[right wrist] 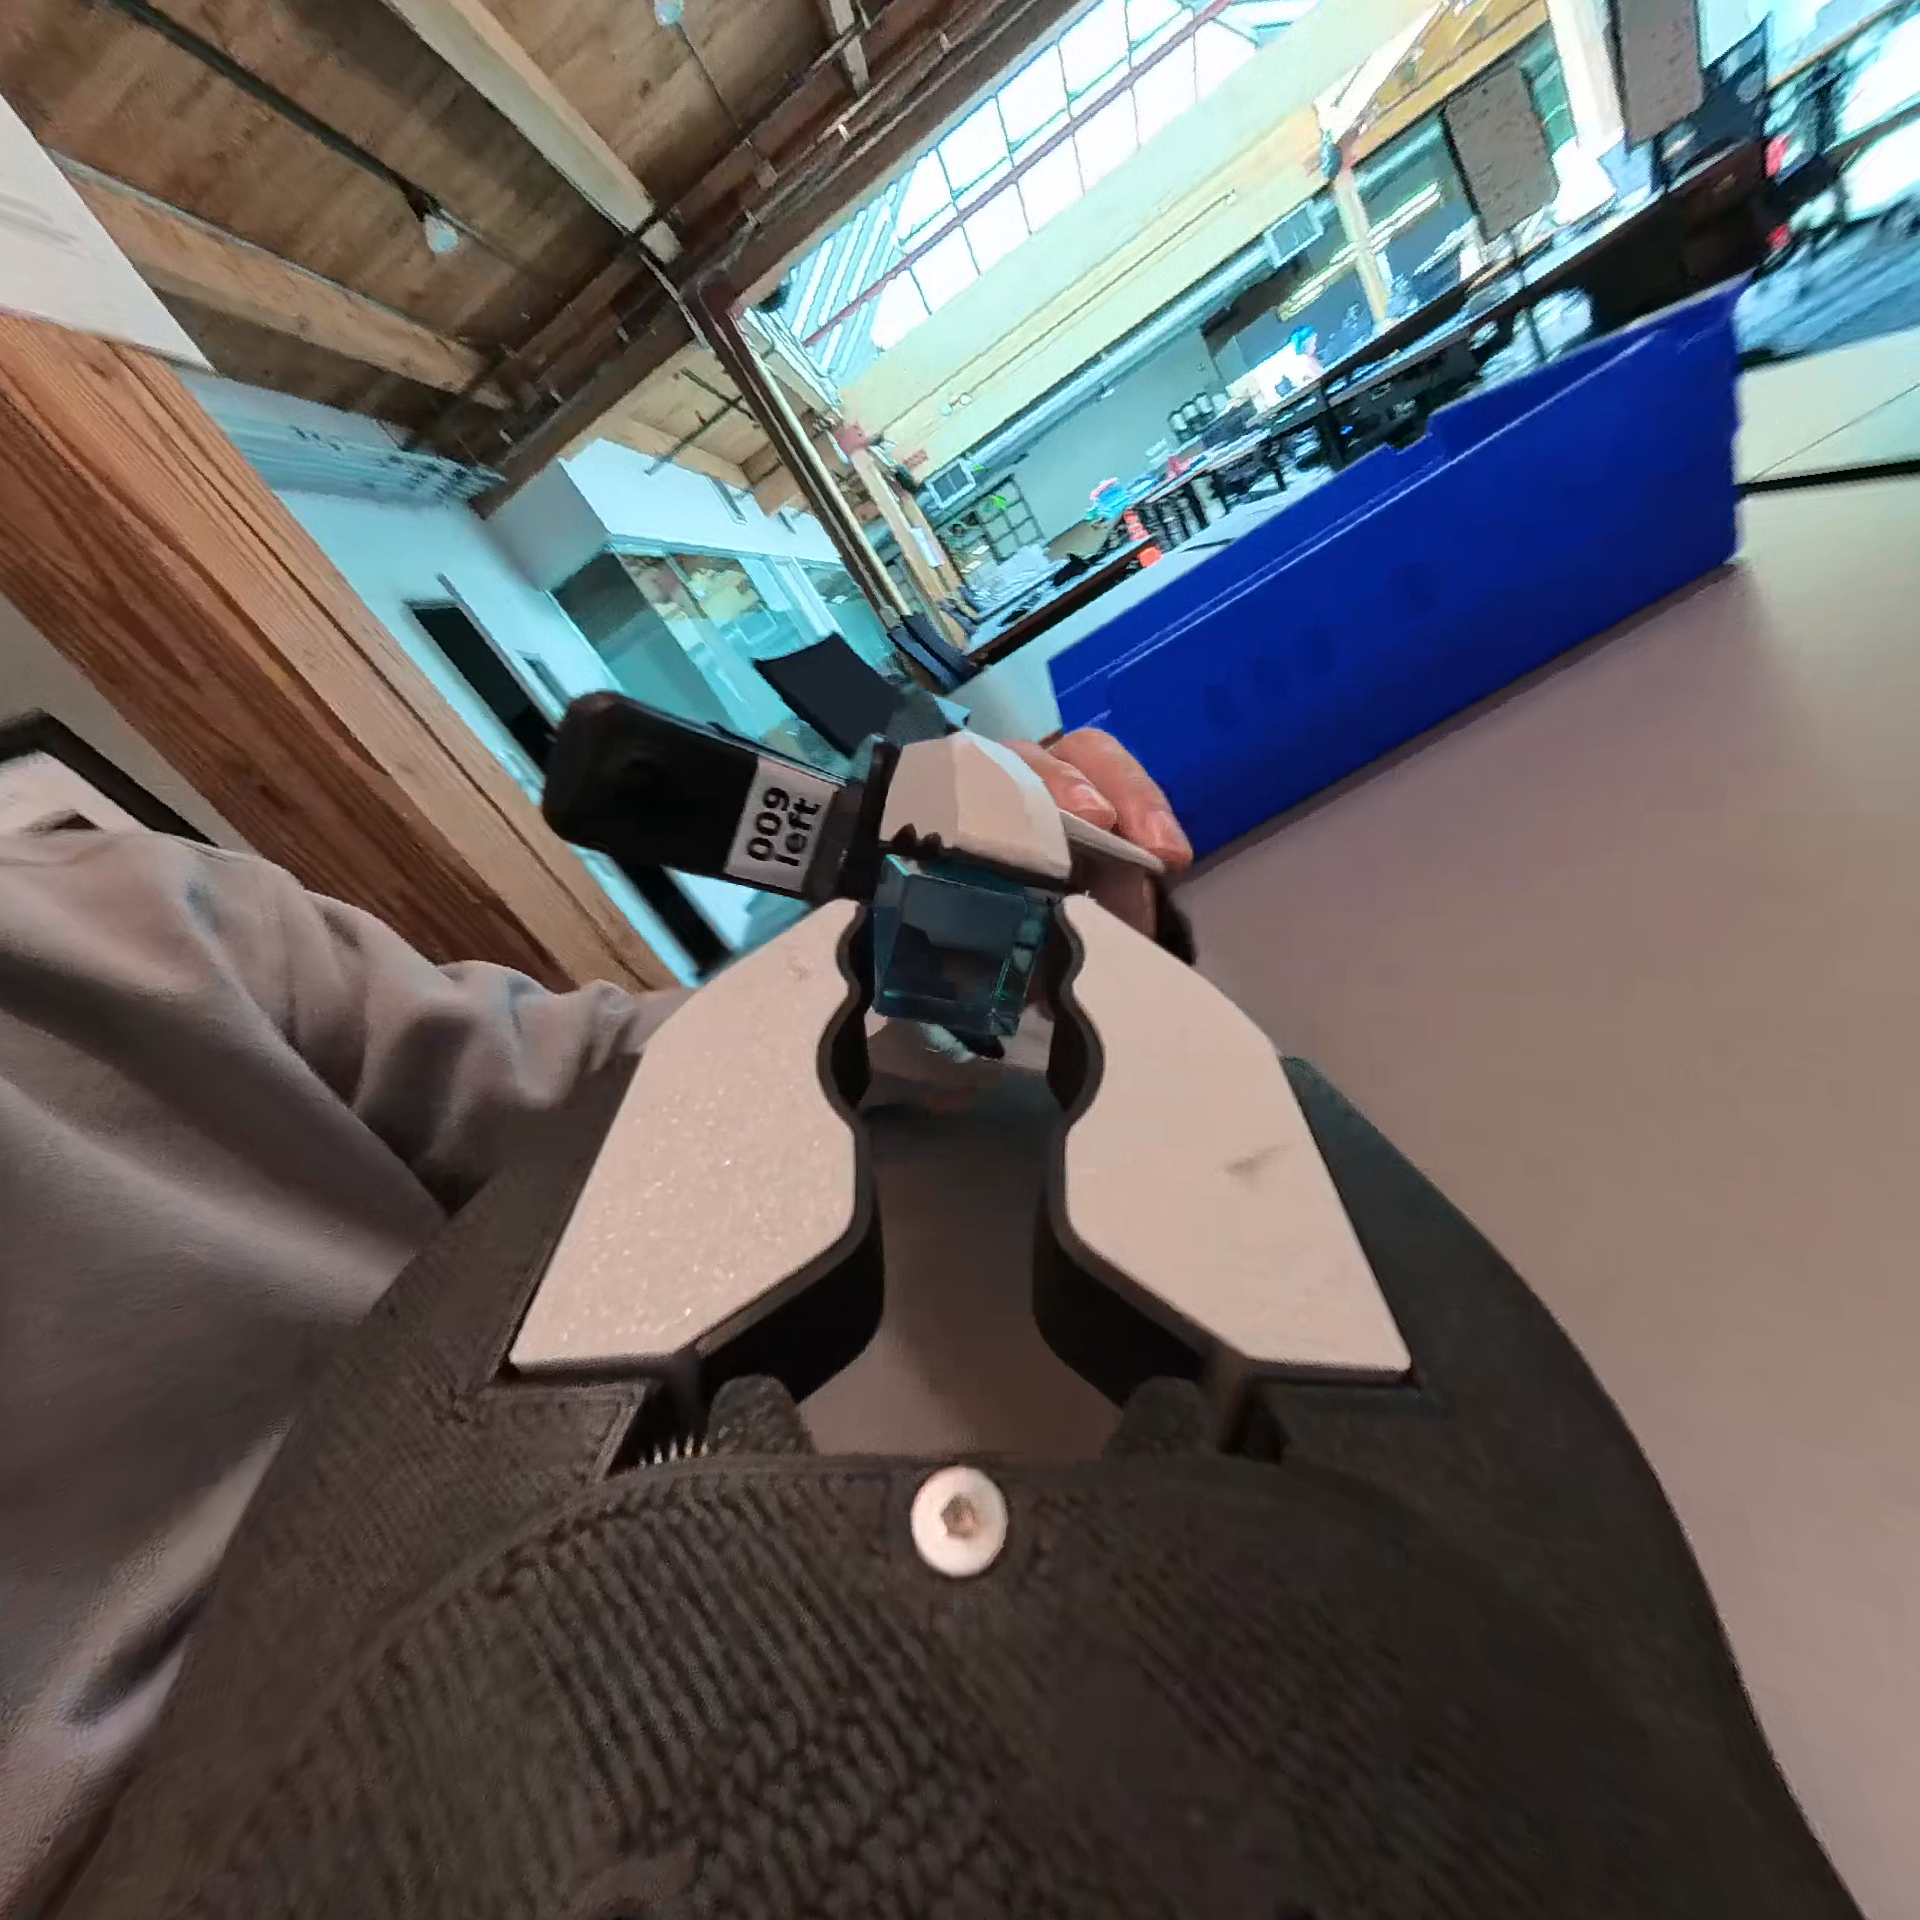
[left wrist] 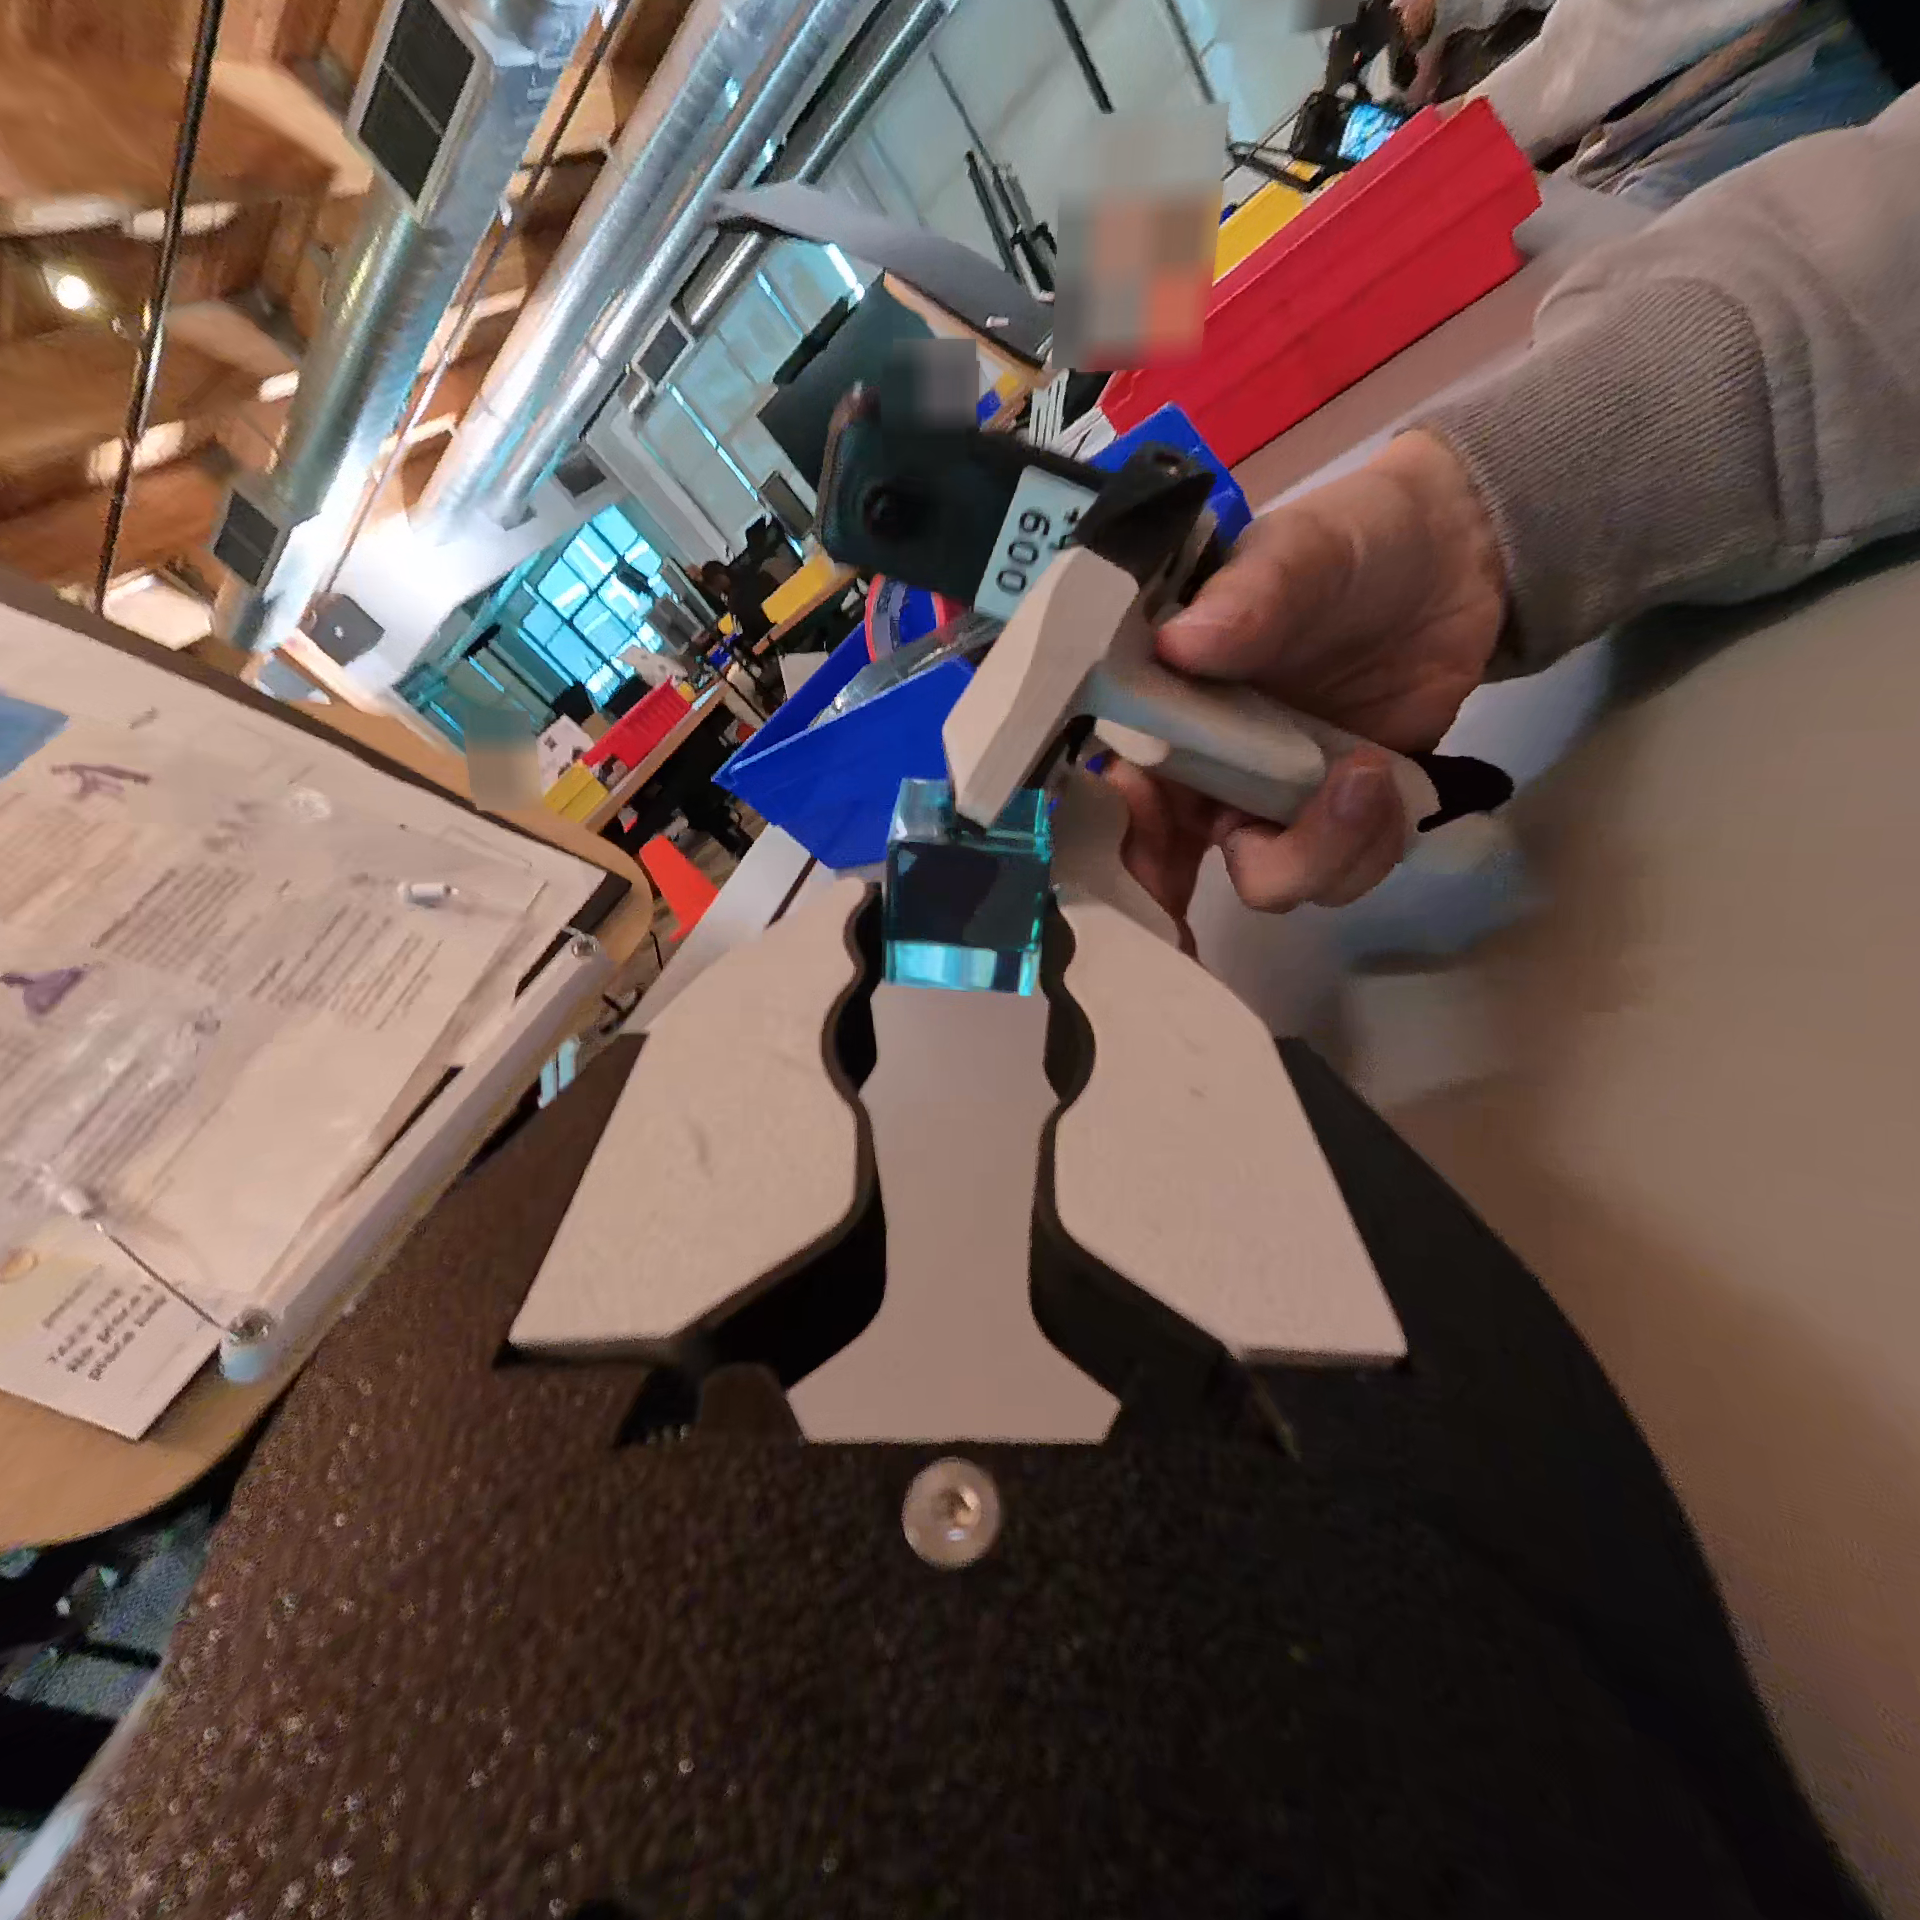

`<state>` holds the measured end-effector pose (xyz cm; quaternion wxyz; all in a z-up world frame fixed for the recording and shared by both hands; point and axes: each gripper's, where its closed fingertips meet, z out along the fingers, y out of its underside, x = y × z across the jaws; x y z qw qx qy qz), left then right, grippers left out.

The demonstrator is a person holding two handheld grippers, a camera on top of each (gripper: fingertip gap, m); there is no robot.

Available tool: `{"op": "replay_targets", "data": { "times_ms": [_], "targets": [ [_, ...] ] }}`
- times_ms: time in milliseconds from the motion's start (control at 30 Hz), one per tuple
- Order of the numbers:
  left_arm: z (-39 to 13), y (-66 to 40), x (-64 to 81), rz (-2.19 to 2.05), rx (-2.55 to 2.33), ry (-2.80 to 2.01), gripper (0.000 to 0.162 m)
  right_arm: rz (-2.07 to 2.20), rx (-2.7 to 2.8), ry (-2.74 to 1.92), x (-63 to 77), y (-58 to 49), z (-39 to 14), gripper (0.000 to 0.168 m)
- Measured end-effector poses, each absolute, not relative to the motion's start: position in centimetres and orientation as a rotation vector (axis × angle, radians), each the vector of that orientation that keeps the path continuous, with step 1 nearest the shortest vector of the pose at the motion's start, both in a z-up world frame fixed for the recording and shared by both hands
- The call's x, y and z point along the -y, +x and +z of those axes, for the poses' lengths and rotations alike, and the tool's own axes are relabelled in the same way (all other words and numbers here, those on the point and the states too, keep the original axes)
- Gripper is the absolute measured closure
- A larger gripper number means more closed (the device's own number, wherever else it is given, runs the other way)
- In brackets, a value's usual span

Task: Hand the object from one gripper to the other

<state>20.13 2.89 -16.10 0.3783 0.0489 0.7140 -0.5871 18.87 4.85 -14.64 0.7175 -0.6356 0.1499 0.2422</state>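
A clear teal cube (left wrist: 966, 914) sits between the fingertips of my left gripper (left wrist: 961, 920), whose jaws press on its two sides. My right gripper (left wrist: 1029, 800), held by a hand, comes in from the upper right, with one finger (left wrist: 1039, 675) over the cube's top and the other behind it. In the right wrist view the same cube (right wrist: 956, 951) lies between the tips of my right gripper (right wrist: 956, 956), which close on it. The left gripper's finger (right wrist: 977, 805) lies across the cube's far side. The cube is held in the air above the table.
A blue bin (left wrist: 831, 769) and a red bin (left wrist: 1340, 281) stand on the grey table (left wrist: 1714, 1039) beyond the grippers. A sheet of paper in a clear stand (left wrist: 239, 1018) is at the left. In the right wrist view there is a blue bin (right wrist: 1434, 613) and a wooden post (right wrist: 239, 665). Left and right tips are no more than a few centimetres apart.
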Motion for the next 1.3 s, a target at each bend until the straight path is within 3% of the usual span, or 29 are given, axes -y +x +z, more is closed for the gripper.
{"op": "replay_targets", "data": {
  "times_ms": [133, 267, 500, 667, 767, 933, 1067, 1167, 1300],
  "targets": [
    [-16.0, 20.7, -3.3, -1.652, -1.899, -0.085, 0.114, 0.142, -0.224, -1.469, -4.5, 20.2, -14.5, 0.137],
    [-15.0, 20.5, -3.5, -2.186, -2.064, -0.543, 0.09, -0.332, 0.076, -1.482, -4.0, 19.9, -13.7, 0.138],
    [-14.8, 17.4, -3.0, -2.955, -2.384, -1.008, 0.108, -0.695, 0.452, -1.443, -5.1, 16.8, -13.8, 0.138],
    [-16.7, 14.8, -1.4, -2.825, -2.723, -0.927, 0.115, -0.761, 0.547, -1.508, -5.5, 16.7, -15.2, 0.138],
    [-16.6, 14.9, -1.3, -2.825, -2.667, -0.849, 0.13, -0.776, 0.568, -1.527, -5.6, 16.7, -15.7, 0.138],
    [-17.0, 15.7, -1.4, -2.743, -2.617, -0.806, 0.133, -0.794, 0.563, -1.546, -5.6, 17.1, -15.9, 0.139],
    [-17.1, 17.4, -1.9, -2.616, -2.477, -0.781, 0.133, -0.714, 0.42, -1.59, -5.4, 18.0, -16.1, 0.13],
    [-16.1, 19.6, -3.3, -2.527, -2.239, -0.742, 0.133, -0.421, 0.147, -1.554, -5.1, 18.8, -15.0, 0.103],
    [-16.4, 23.1, -5.5, -2.069, -2.036, -0.694, 0.133, -0.224, -0.123, -1.499, -4.3, 20.9, -14.2, 0.101]
  ]
}}
